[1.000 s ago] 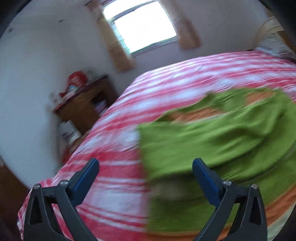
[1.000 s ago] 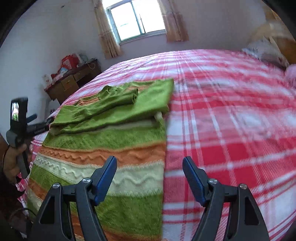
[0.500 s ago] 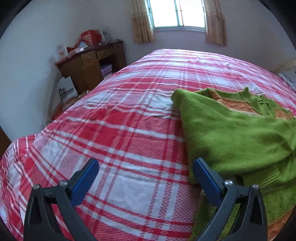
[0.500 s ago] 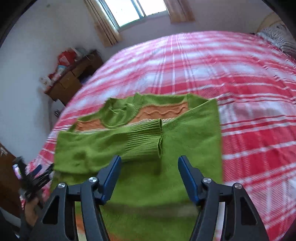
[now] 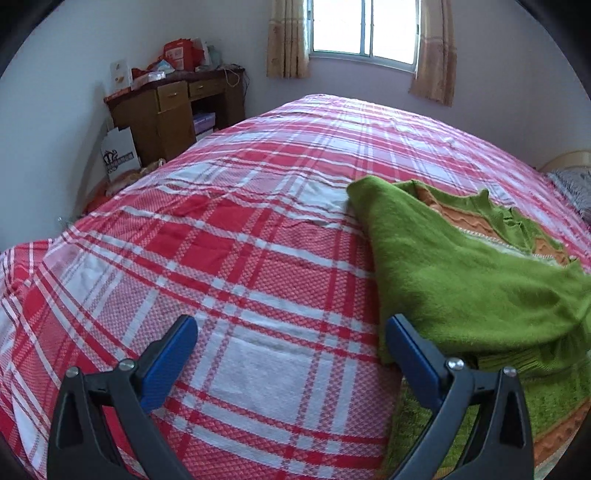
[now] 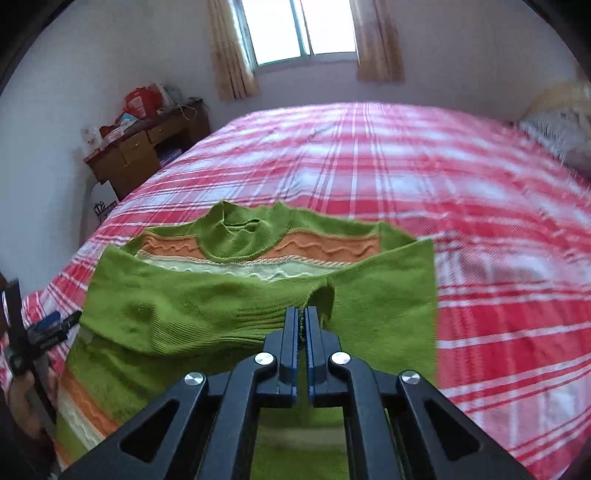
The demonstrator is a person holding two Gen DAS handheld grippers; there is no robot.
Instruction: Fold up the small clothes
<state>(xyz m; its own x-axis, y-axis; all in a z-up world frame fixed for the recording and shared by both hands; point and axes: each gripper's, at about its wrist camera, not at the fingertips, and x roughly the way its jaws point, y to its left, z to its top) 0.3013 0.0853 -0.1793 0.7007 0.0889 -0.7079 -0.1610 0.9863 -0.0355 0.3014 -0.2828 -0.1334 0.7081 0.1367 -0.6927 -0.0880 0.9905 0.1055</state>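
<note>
The right gripper (image 6: 301,314), black frame with blue pads, sits at the bottom centre of the right wrist view. Its jaws have just been closing and are now pinched tight on the ribbed cuff (image 6: 314,295) of a sleeve, with a sliver of green knit showing between the pads.

That sleeve belongs to the fuzzy green knitted sweater with orange and cream wavy stripes (image 6: 388,295), spread flat on the red and white plaid bedspread (image 6: 461,184). Its long axis runs from the bottom of the frame up toward the window: the round neckline (image 6: 236,236) points at the far wall and the striped hem lies down in the lower left. The pinched sleeve is folded straight across the chest, running left to right.

The left gripper (image 5: 291,334) at the bottom of the left wrist view is spread wide with nothing in it. Its left pad hovers over bare plaid, and its right pad sits just beside the sweater's near left edge; can't tell if it touches. There the sweater fills the right side of the frame.

In the right wrist view, the left gripper shows up at the far left edge, with a hand (image 6: 22,402) around its handle, though that part is blurry.

A brown wooden desk (image 5: 173,110) with clutter on top stands in the upper left corner, and a curtained window (image 5: 364,29) is top centre.
</note>
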